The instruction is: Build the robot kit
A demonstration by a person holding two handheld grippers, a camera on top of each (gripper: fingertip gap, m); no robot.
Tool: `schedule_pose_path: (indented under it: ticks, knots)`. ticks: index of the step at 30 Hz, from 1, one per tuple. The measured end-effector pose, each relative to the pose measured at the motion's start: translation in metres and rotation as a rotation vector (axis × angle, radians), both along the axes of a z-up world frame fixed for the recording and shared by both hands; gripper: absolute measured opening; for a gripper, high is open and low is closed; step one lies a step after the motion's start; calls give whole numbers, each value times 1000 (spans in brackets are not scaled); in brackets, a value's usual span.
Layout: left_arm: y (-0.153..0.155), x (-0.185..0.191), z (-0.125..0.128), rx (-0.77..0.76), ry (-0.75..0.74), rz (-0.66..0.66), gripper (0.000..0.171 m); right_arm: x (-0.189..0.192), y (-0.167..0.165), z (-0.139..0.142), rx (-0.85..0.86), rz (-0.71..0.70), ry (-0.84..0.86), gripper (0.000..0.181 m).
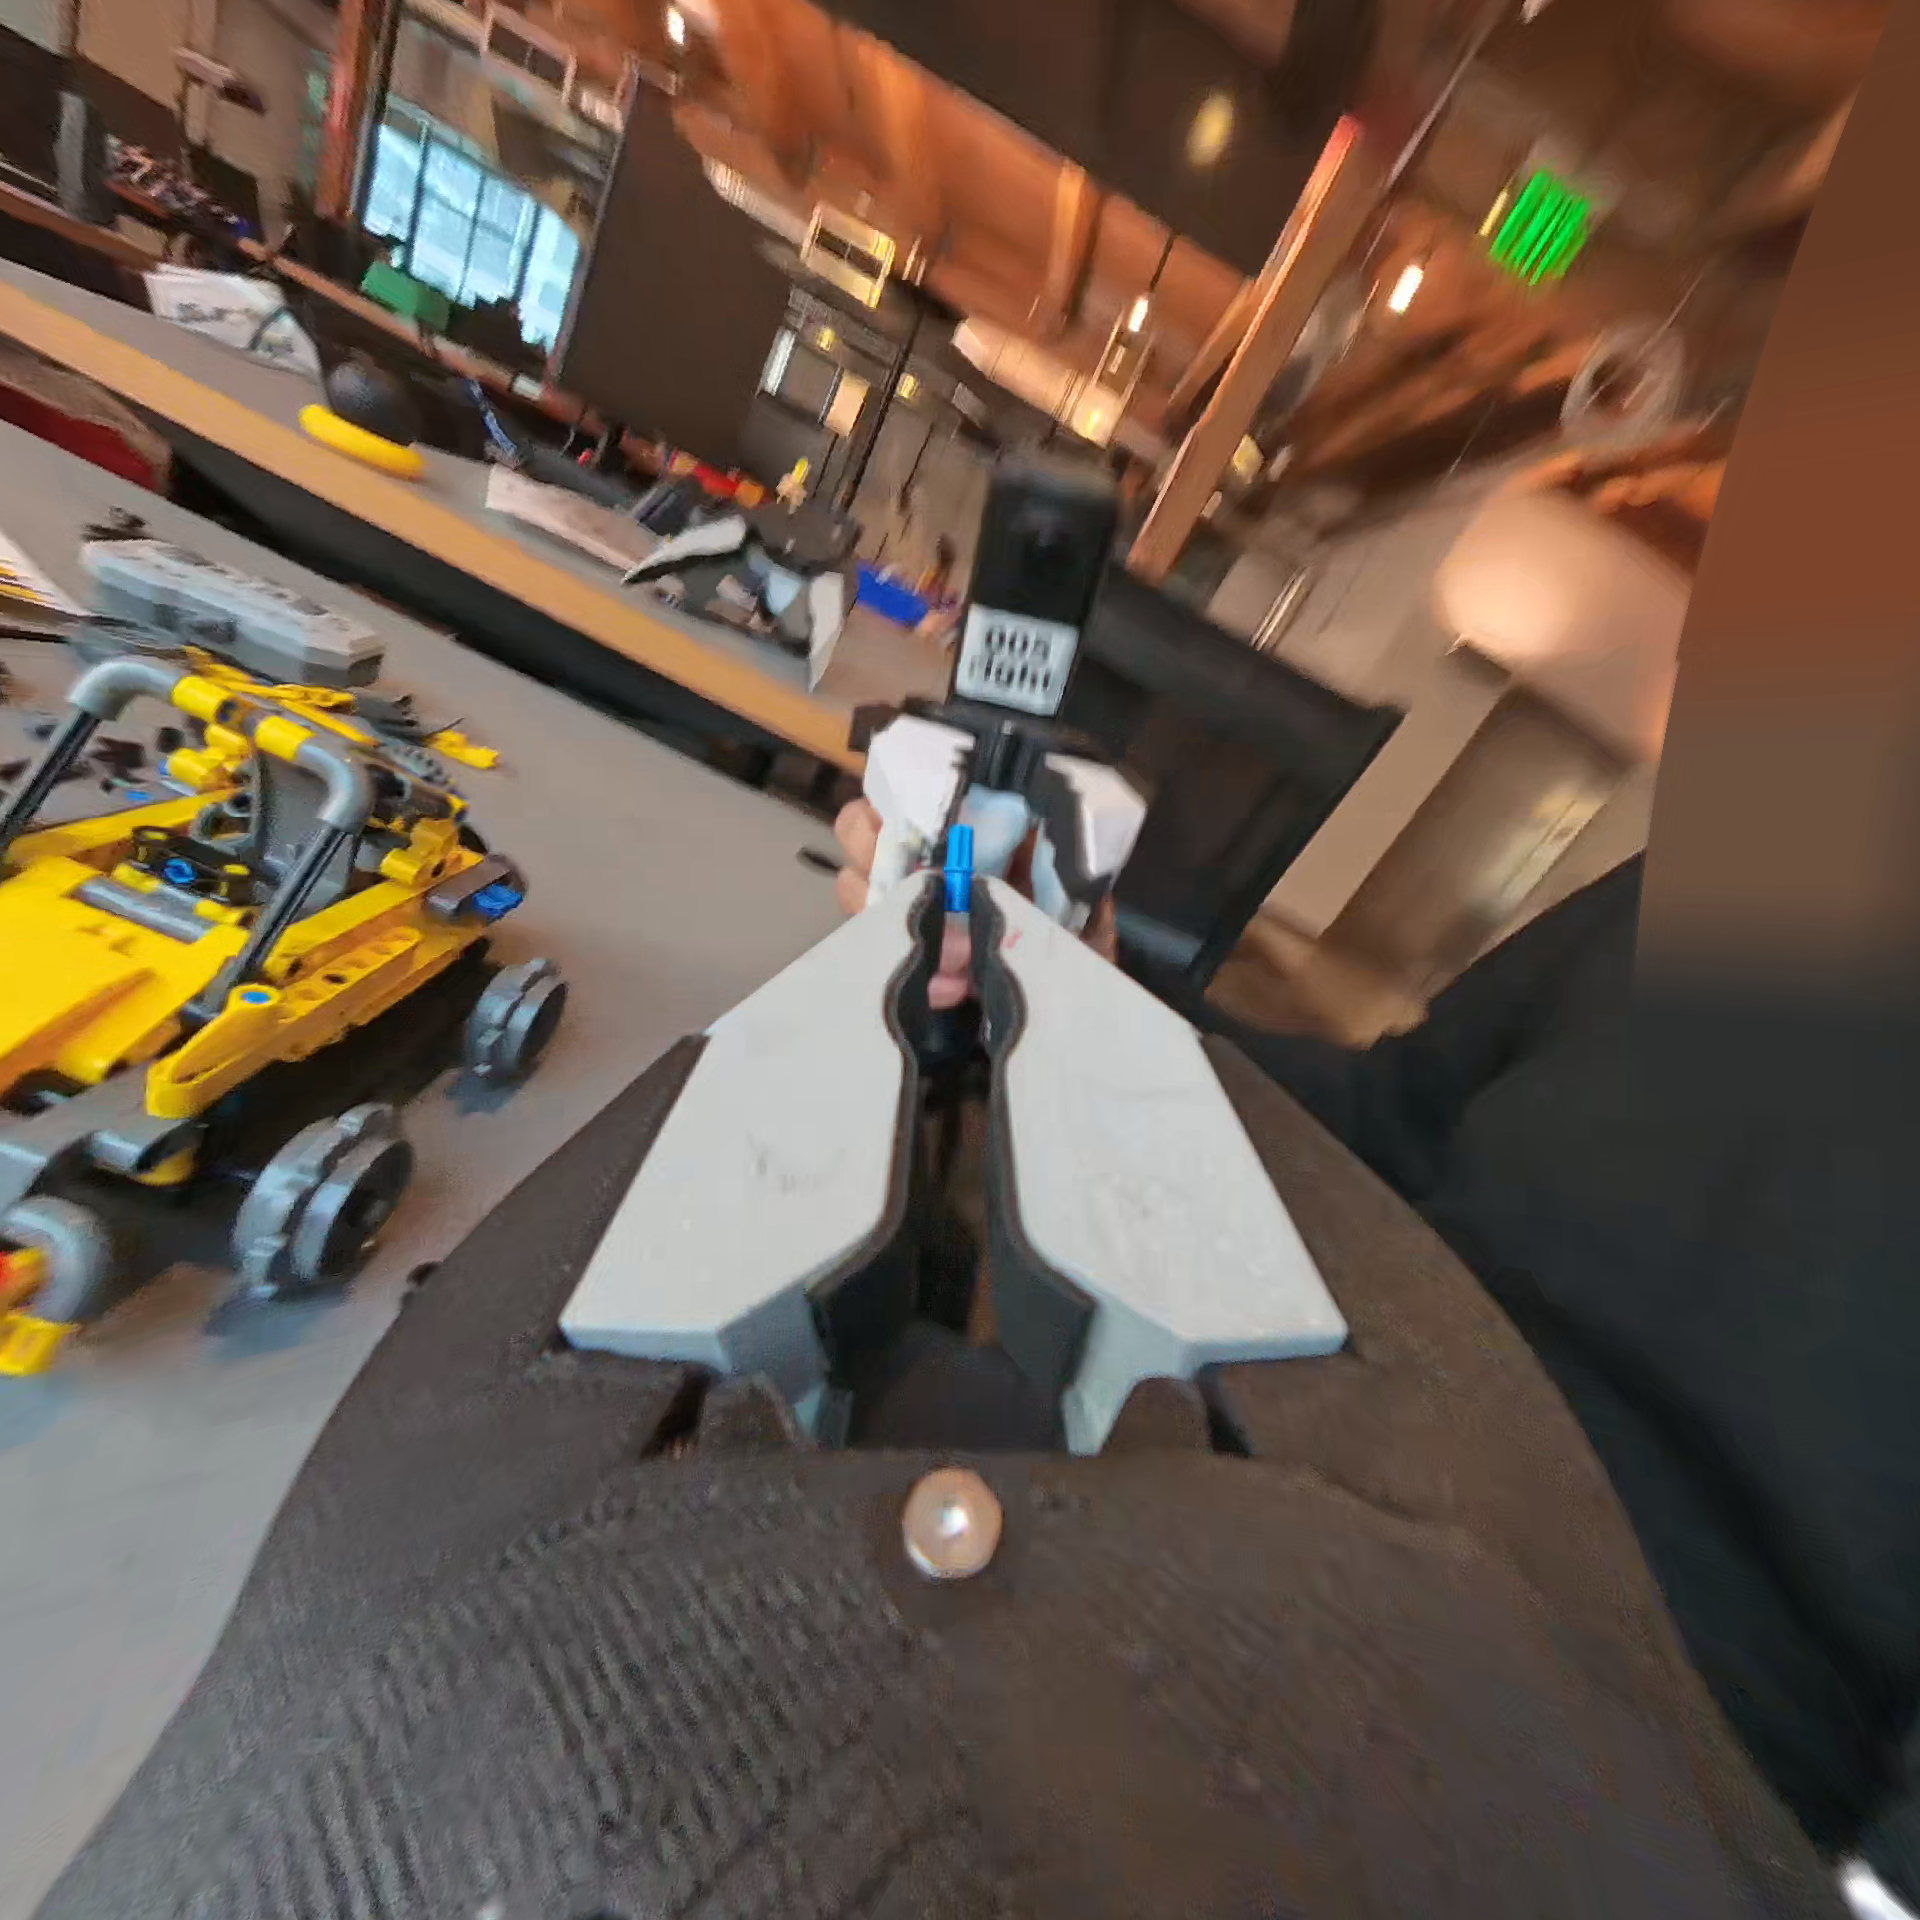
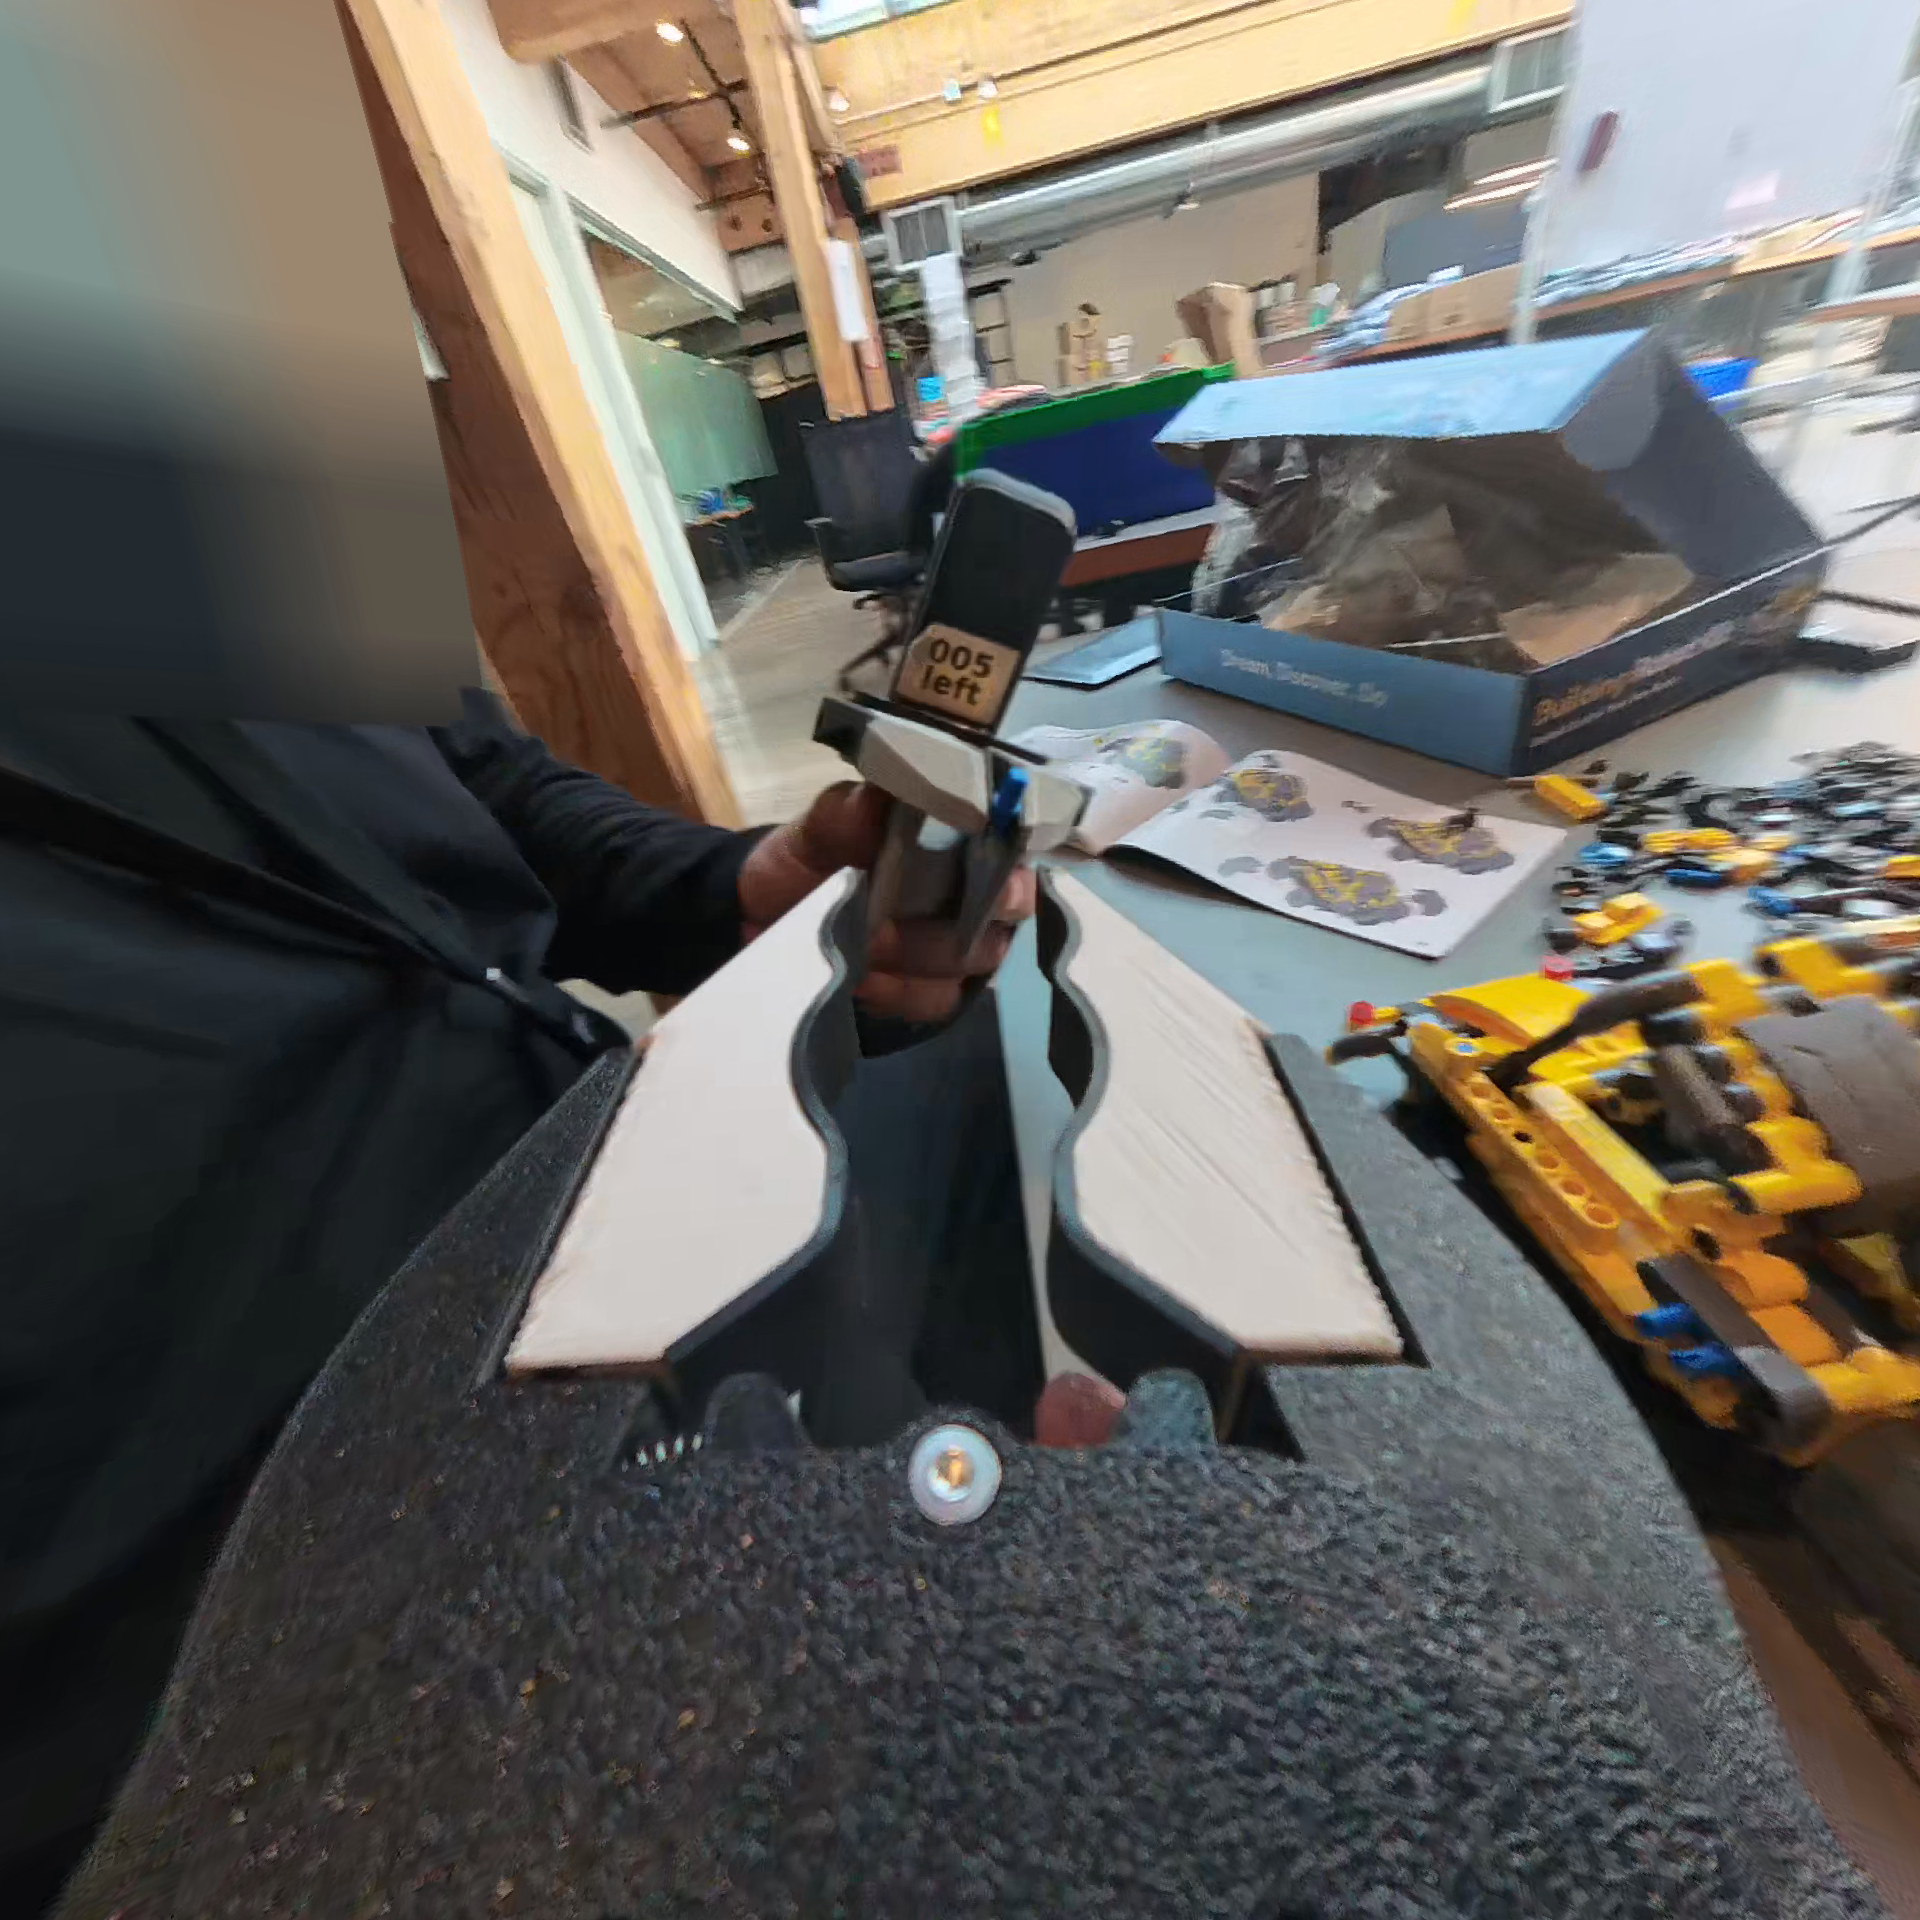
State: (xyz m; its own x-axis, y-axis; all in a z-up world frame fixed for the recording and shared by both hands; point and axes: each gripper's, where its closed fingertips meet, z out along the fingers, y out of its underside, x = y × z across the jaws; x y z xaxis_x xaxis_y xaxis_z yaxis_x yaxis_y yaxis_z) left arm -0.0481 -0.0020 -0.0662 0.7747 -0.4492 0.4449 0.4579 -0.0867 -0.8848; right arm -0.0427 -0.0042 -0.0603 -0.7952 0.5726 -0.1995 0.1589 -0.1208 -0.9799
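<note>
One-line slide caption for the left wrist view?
Left gripper shut on a small blue pin, facing the right gripper above the grey table, yellow brick-built vehicle at left.

One yellow brick-built vehicle [image 1: 218, 977] stands on the grey table [image 1: 665, 852]; three of its grey wheels [image 1: 322, 1195] show on the side facing the left wrist view. Two grippers are in view: the left gripper [image 1: 961, 904] pinches one blue pin [image 1: 958, 868], and the right gripper [image 2: 945, 894] is spread apart. Beyond the vehicle lie one open instruction booklet [image 2: 1299, 831], one blue cardboard box [image 2: 1507, 582] and a scatter of loose pieces [image 2: 1745, 842] too many to count.
</note>
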Motion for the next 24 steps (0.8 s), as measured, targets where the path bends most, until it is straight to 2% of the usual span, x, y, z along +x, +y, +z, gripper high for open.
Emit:
schedule_pose_path:
  ticks: [2,5,9,15,24]
  knots:
    - [-2,-9,10,37,-159,-10,1,-8,4,0,123,-142,62,32]
    - [-3,-16,17,45,-406,-54,0,-16,8,2,393,-339,183,28]
    - [0,-13,16,-12,-648,-130,0,-17,3,0,622,-373,227,24]
    - [5,1,12,-71,-746,-179,0,-20,2,-4,693,-386,235,23]
    - [8,5,2,-110,-743,-179,1,-15,-2,-12,678,-345,209,19]
